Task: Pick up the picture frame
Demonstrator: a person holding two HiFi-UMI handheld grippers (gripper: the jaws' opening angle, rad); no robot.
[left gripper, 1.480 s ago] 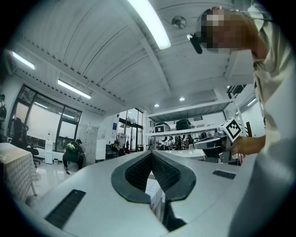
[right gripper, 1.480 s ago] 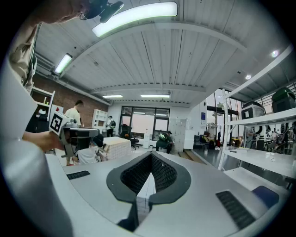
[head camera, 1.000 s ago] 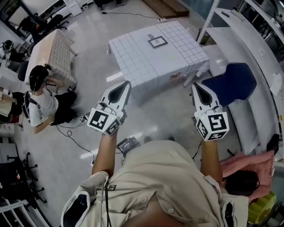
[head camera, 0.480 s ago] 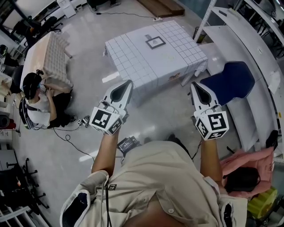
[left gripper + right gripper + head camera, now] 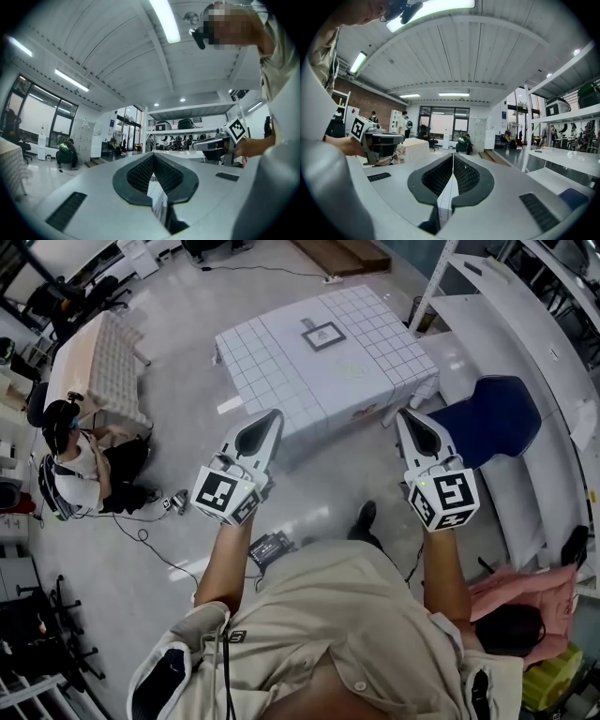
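Note:
The picture frame [image 5: 323, 335], small with a dark border, lies flat on the far part of a table under a white grid-patterned cloth [image 5: 281, 371]. Both grippers are held level in front of the person, short of the table's near edge. My left gripper [image 5: 269, 418] is shut with nothing in it; in the left gripper view its jaws [image 5: 153, 174] meet, and a sliver of the grid cloth shows below. My right gripper [image 5: 405, 416] is shut and empty too, its jaws [image 5: 452, 174] pressed together. The frame shows in neither gripper view.
A blue chair [image 5: 487, 418] stands right of the table beside long white shelving [image 5: 525, 343]. A person sits on the floor at left [image 5: 80, 460] by a beige padded bench [image 5: 98, 362]. A black device with cables [image 5: 270, 545] lies on the floor near my feet.
The person has stepped toward the table: a shoe now shows on the floor, and the table sits closer to both gripper tips. Both grippers stay shut.

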